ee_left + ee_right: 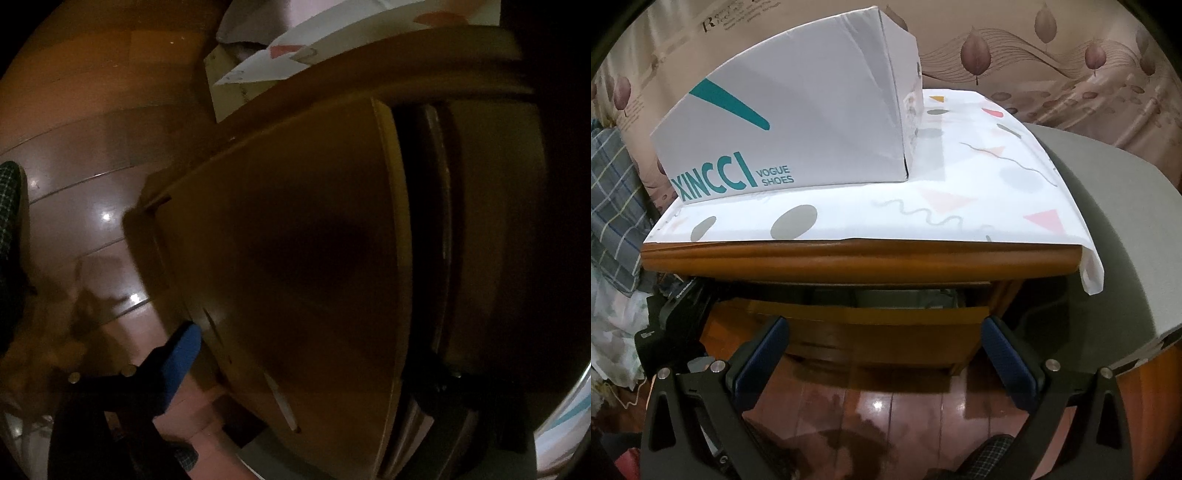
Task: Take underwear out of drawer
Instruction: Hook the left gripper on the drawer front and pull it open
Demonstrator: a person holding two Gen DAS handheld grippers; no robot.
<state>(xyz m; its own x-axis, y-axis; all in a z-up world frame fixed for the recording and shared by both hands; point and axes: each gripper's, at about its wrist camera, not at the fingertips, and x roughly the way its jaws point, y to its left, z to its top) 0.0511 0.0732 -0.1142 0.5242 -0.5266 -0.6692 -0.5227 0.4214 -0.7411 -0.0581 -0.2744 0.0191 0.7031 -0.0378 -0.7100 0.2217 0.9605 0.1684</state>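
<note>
Glossy red-brown plank floor [886,406] below, leaf-printed curtain [1071,66] behind. Noted blue plaid fabric [613,192] heaped at far left. Found left gripper [317,350] next, jaws spread wide astride the brown wooden drawer front [295,240], blue pad [184,347] by its outer face, the other finger dim in the gap behind; could not tell whether either touched. Saw white shoe box with teal lettering [798,110] resting on a white cloth with pastel shapes [960,206] over the orange-brown wooden counter [849,258]. Found drawer pulled slightly out beneath; made out only a sliver of grey fabric [938,295] inside, too hidden to call underwear. Held right gripper [884,321] before the drawer front, jaws apart, empty.
</note>
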